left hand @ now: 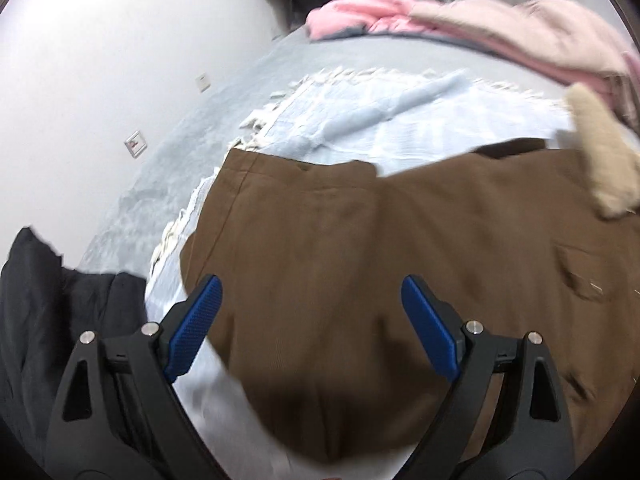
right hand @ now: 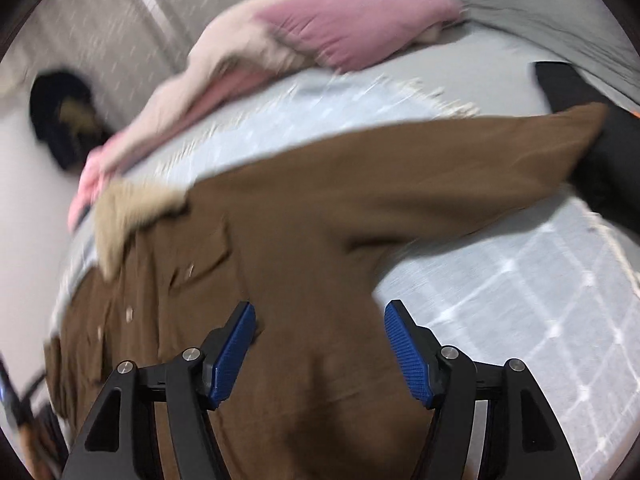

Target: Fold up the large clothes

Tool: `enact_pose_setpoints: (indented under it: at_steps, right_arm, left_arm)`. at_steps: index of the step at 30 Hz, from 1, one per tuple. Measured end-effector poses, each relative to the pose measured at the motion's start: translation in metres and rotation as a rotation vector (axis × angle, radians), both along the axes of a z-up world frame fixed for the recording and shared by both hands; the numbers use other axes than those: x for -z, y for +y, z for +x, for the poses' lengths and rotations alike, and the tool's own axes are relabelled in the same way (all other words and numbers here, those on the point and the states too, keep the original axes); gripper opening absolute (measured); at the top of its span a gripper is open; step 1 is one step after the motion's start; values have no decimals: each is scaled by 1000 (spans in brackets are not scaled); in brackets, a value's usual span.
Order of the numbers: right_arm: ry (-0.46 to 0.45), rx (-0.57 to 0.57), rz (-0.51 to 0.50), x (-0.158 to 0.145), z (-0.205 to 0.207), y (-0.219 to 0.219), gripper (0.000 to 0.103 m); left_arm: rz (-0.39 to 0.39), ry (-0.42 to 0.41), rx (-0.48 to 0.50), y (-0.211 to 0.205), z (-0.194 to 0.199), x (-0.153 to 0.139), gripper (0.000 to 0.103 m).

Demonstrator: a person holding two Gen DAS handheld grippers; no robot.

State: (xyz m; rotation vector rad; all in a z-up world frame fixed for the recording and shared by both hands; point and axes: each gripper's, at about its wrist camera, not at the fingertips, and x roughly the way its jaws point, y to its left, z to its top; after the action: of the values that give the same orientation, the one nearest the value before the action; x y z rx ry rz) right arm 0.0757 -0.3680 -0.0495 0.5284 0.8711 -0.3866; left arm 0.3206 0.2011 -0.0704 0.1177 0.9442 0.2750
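Brown cloth coat with tan fleece collar (left hand: 400, 248) lies spread on pale blue checked blanket (left hand: 400, 120), sleeve outstretched. Our left gripper (left hand: 312, 292) and right gripper (right hand: 320, 316) hover wide open, empty (views blurred). We judge fold just starting; next, pinch sleeve, carry inward.

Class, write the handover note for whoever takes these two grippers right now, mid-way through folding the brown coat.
Left gripper: open, holding nothing, above the brown coat.
Right gripper: open, empty, above the coat's body near its sleeve.
The coat lies spread on the pale blue blanket, fur collar at one end, one sleeve stretched out sideways.
Done: coat laid out; no fold visible.
Left: fold the sleeves in, then the body. Pink clothes and a black garment wait nearby.
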Motion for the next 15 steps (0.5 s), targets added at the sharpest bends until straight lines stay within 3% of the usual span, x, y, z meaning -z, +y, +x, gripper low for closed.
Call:
enact_pose_setpoints:
  at_steps: [2, 3, 4, 6, 8, 9, 13, 15]
  right_arm:
    - [5, 1, -32, 3, 4, 5, 68]
    - [11, 2, -32, 5, 7, 2, 68]
    - [12, 5, -27, 6, 9, 2, 68]
    - [17, 15, -20, 8, 10, -1, 68]
    - [25, 17, -28, 8, 10, -1, 68]
    - [29, 21, -36, 8, 10, -3, 68]
    - [36, 20, -33, 10, 6, -3, 68]
    - [31, 16, -24, 9, 4, -2, 68]
  left_arm:
    - [9, 33, -44, 11, 19, 15, 85]
    - [10, 47, -56, 16, 25, 19, 71]
    - [-21, 61, -68, 25, 32, 23, 45]
    - [-98, 67, -114, 39, 33, 17, 17]
    - [-182, -4, -151, 53, 19, -8, 12]
    - [-188, -39, -155, 56, 11, -22, 12]
    - [-125, -199, -194, 84, -35, -83, 12]
    - [-11, -243, -286, 107, -57, -104, 13]
